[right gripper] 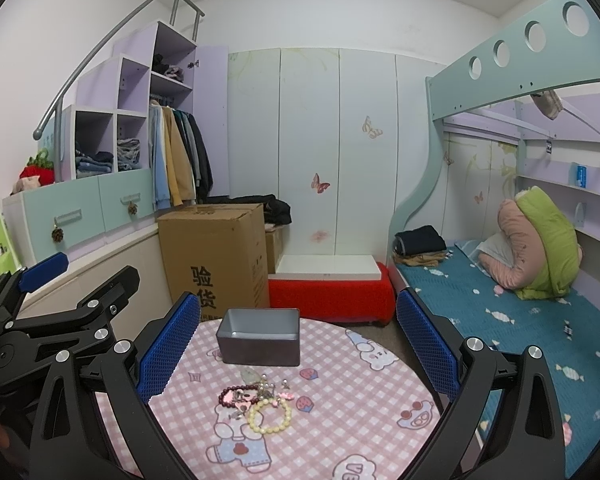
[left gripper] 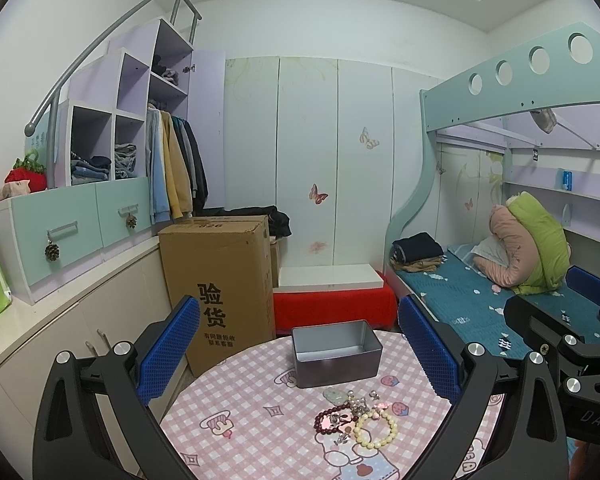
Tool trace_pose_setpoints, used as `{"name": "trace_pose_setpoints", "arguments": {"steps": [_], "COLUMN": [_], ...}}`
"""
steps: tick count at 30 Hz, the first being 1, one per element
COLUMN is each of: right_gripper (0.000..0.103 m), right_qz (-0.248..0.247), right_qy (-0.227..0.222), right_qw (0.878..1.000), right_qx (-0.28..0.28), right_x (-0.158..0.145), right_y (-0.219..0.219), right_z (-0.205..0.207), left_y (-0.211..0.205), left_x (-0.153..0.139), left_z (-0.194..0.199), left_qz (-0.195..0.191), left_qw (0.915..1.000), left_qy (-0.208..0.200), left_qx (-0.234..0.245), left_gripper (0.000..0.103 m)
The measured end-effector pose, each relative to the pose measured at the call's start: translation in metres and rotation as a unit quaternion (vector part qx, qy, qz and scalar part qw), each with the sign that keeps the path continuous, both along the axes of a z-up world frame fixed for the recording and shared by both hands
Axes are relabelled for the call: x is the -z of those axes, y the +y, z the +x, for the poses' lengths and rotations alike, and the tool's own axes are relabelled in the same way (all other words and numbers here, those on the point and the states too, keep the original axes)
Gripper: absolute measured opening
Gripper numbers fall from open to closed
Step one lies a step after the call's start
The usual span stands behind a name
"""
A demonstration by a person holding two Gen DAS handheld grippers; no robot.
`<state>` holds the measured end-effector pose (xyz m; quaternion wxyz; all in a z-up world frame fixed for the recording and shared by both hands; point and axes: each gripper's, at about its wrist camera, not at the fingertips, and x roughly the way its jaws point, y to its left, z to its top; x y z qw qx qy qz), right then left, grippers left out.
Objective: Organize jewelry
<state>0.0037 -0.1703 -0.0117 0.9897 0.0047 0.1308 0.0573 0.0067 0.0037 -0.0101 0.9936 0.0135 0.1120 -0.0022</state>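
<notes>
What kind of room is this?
Most likely a child's bedroom: a bunk bed with bedding, an open wardrobe of hanging clothes, and butterfly stickers on the closet doors.

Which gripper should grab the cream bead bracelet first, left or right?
Right, probably. In the right wrist view the cream bracelet lies about midway between the open right gripper fingers. In the left wrist view it sits off toward the left gripper's right finger. Both are open and empty.

Each claw [left gripper: 300,344] [right gripper: 298,344]: black frame, silver screws, blue textured pads [left gripper: 170,350]
</notes>
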Motion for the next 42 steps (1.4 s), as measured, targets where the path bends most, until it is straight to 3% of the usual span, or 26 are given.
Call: {"name": "trace_pose_setpoints", "arguments": {"steps": [13,23,28,35,42], "right_gripper": [0.095,0.095,0.095,0.096,0.095], "right_qz": [0.000,-0.003,-0.001,0.002,0.007], "right_qy": [0.019,0.068,0.115,0.200,0.256], "right_qw": [1.000,0.998,0.993,0.980,0.967], "right_qx": [0.001,0.004,0.012,0.015,0.014], "right_x": [0.008,0.038,0.070,0.129,0.170], "right_y": [0.004,0.003,-0.004,-0.010,-0.013], "right_z": [0.013,0.043,0.064,0.096,0.120], "left_y": [0.002,0.006,0.020,0.033,0.031], "left_x": [0.012,0.045,0.081,0.147,0.188], "left_z": [0.014,0.047,0.070,0.094,0.112], "left_qz": [0.002,-0.003,-0.004,-0.009,0.000], "left_qw": [0.9997,0.9959,0.9880,0.9668,0.9497], "left_qy": [0.023,0.090,0.153,0.254,0.313], "left_qx": [0.000,-0.001,-0.019,-0.025,-0.017], "left_gripper": [0.096,0.096,0.096,0.096,0.096]}}
